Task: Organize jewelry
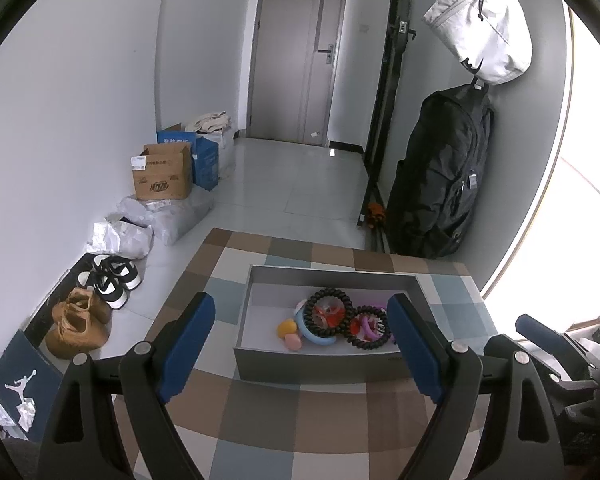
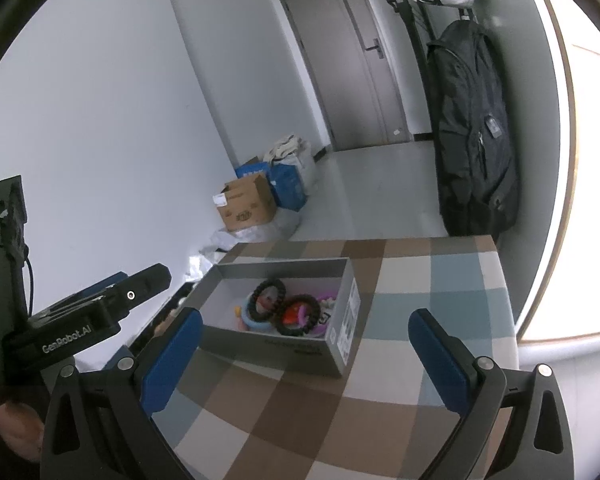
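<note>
- One grey box [image 1: 320,364] sits on my checkered tabletop [image 1: 268,412], open-topped, holding the jewelry.
- Two black coil bands [image 1: 329,312] lie inside, touching; beside them a blue ring [image 1: 312,336], a purple piece [image 1: 367,326], one yellow ball [image 1: 286,327] and one pink piece [image 1: 293,342].
- Two grippers: my left gripper [image 1: 302,348] is spread wide, holding nothing; my right gripper [image 2: 306,360] likewise, short of the box.
- Red pieces under the coils are too tangled for me to count.
- Only the right wrist view shows the box's labelled end [image 2: 350,320]; only the left wrist view shows two pairs of shoes [image 1: 96,300] on the floor.
</note>
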